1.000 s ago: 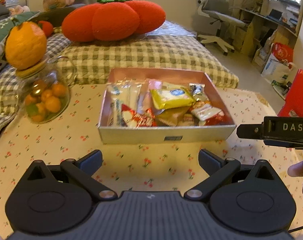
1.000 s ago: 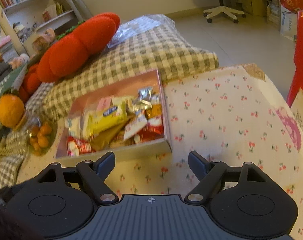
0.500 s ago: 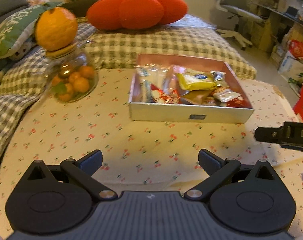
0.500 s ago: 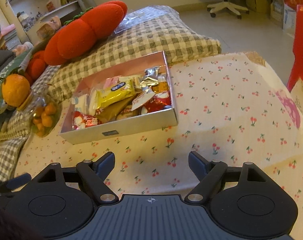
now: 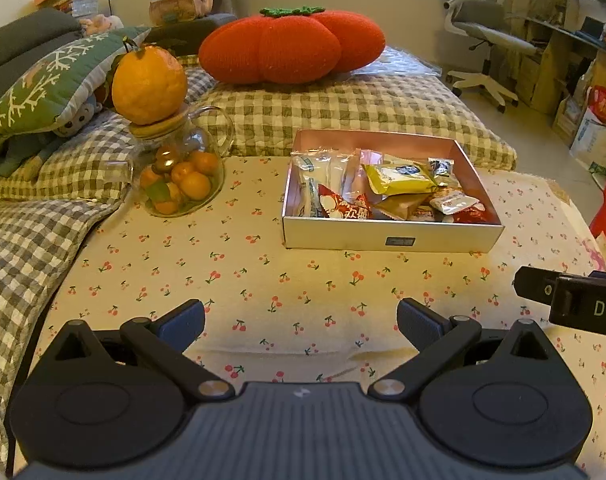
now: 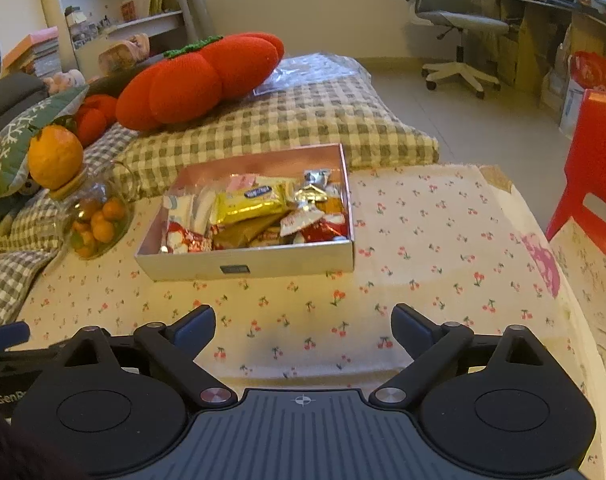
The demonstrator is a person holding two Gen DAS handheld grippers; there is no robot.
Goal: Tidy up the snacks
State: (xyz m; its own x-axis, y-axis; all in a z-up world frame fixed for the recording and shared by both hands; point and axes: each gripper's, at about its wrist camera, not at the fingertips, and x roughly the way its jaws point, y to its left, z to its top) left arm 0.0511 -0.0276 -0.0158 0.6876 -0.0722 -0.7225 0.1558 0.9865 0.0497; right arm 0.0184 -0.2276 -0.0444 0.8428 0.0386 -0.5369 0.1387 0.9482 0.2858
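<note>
A shallow silver box (image 5: 391,236) (image 6: 247,266) sits on the cherry-print tablecloth, filled with several wrapped snacks, among them a yellow packet (image 5: 399,178) (image 6: 249,202) and a red one (image 5: 343,208) (image 6: 183,238). My left gripper (image 5: 301,320) is open and empty, held back from the box's near side. My right gripper (image 6: 303,326) is open and empty, also well short of the box. Part of the right gripper's body shows at the right edge of the left wrist view (image 5: 575,300).
A glass jar of small oranges (image 5: 179,176) (image 6: 97,218) with a big orange on its lid (image 5: 149,84) stands left of the box. A checked cushion (image 5: 343,108) and red pumpkin pillow (image 5: 291,46) lie behind. A red chair (image 6: 595,168) stands at the right.
Both grippers have pulled back and away from the box, which now looks smaller and farther off. Both stayed open and empty.
</note>
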